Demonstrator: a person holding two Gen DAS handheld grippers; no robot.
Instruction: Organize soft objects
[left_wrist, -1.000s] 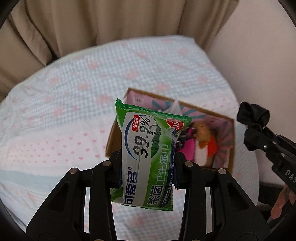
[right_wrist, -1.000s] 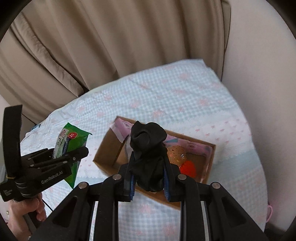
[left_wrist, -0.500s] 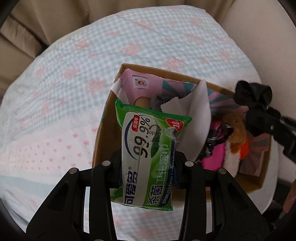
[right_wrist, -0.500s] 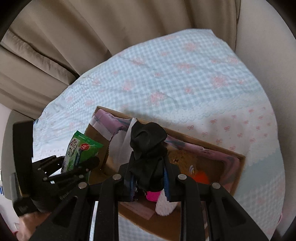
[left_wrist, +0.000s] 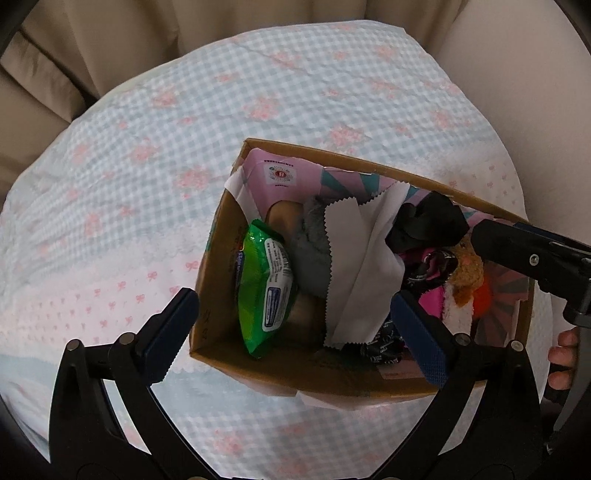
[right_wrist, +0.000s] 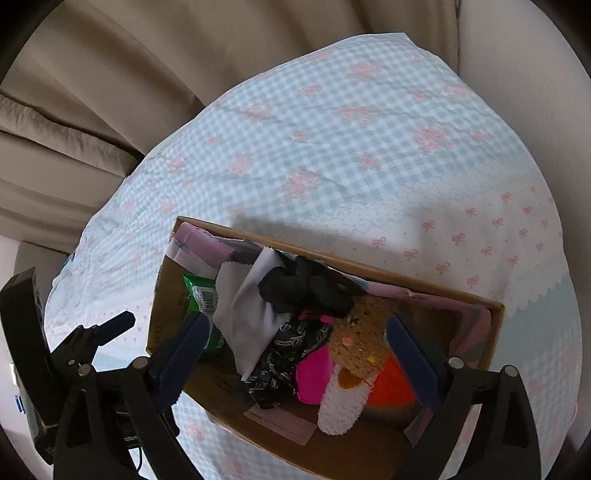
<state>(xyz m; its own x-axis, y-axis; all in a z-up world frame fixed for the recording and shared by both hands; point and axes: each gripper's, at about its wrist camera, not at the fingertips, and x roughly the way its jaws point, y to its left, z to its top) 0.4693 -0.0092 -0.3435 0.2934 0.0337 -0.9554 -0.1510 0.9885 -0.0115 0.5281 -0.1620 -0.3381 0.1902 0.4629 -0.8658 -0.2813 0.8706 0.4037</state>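
Observation:
A cardboard box (left_wrist: 210, 269) (right_wrist: 424, 291) sits on the checked bedspread. Inside lie a green wet-wipe pack (left_wrist: 264, 288) (right_wrist: 201, 295) at the left end, a white cloth (left_wrist: 358, 266) (right_wrist: 251, 310), a black fabric piece (left_wrist: 428, 225) (right_wrist: 303, 288), a brown plush toy (left_wrist: 467, 273) (right_wrist: 360, 339) and pink items. My left gripper (left_wrist: 295, 328) is open and empty above the box's near side. My right gripper (right_wrist: 295, 354) is open and empty over the box; one finger shows in the left wrist view (left_wrist: 517, 251).
The blue-and-white checked bedspread (left_wrist: 147, 166) with pink bows covers the surface around the box. Beige curtains (right_wrist: 110, 92) hang behind. A beige wall (left_wrist: 517, 74) stands at the right. A hand's fingers (left_wrist: 561, 358) show at the right edge.
Both grippers opened. The wet-wipe pack dropped from my left gripper into the box's left end, and the black fabric dropped from my right gripper onto the white cloth in the box.

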